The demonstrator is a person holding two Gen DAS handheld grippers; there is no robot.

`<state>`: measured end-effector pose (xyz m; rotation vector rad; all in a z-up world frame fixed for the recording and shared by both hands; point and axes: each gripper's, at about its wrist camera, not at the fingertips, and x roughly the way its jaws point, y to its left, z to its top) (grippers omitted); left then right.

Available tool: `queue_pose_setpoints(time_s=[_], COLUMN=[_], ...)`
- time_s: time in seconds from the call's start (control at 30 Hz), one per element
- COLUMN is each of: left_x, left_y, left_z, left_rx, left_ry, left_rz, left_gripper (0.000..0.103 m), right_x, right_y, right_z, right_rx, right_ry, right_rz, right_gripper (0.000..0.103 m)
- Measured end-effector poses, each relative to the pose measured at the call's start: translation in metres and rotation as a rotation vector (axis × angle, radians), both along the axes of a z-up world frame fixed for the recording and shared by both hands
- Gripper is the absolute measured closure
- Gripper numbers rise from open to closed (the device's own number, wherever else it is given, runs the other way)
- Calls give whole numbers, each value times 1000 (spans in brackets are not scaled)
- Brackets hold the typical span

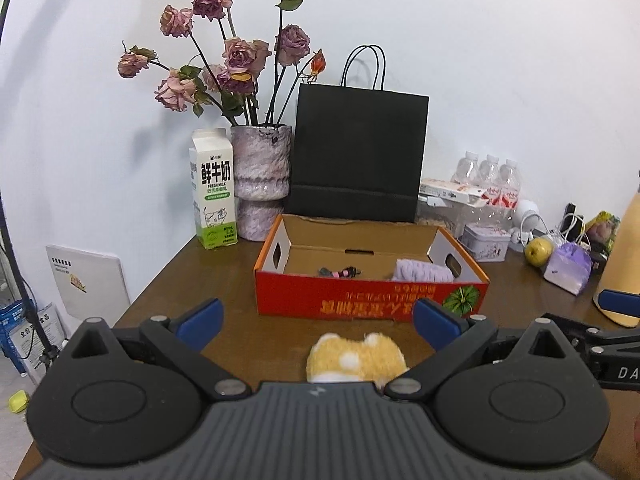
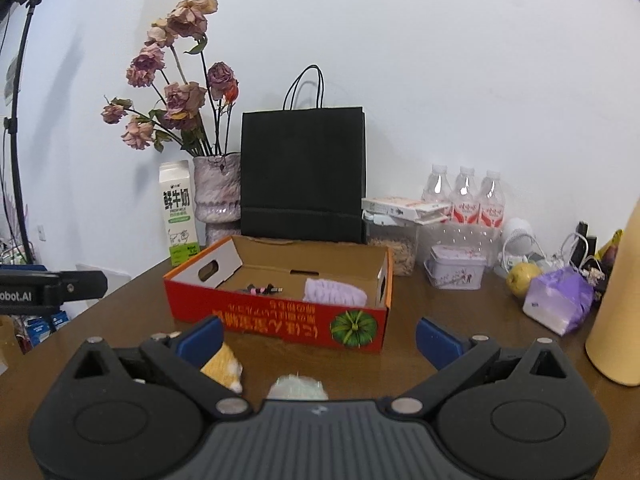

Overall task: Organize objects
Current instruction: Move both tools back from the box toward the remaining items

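Both grippers wide — plush toy (image 1: 354, 358) btwn.

Fuzzy yellow-and-white plush toy (image 1: 354, 358): lower half hidden behind the left gripper body; right wrist view shows only a corner of it. Pale greenish fuzzy object (image 2: 298, 387) mostly hidden by the right gripper body, can't identify. Tall tan cylinder (image 2: 618, 300) cut off by the right edge.
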<state>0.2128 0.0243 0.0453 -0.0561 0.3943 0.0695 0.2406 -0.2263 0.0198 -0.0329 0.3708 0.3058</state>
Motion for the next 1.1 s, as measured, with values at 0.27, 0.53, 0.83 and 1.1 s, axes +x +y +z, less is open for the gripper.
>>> queue_pose_setpoints(time_s=[0.27, 0.53, 0.83, 1.1], left_x=[-30, -60, -92, -116], left_y=[-5, -7, 16, 39], left_z=[-15, -36, -54, -63], left_rx=[21, 44, 16, -12], left_ry=[28, 64, 99, 117], left_rz=[5, -9, 15, 31], left_gripper=[0, 0, 0, 0], right_x=[-32, -60, -84, -88], right_y=[-14, -9, 14, 50], right_z=[-21, -47, -72, -91], right_rx=[-24, -69, -111, -147], right_ry=[30, 87, 160, 231], right_rz=[16, 55, 133, 251], right_gripper=[0, 0, 0, 0])
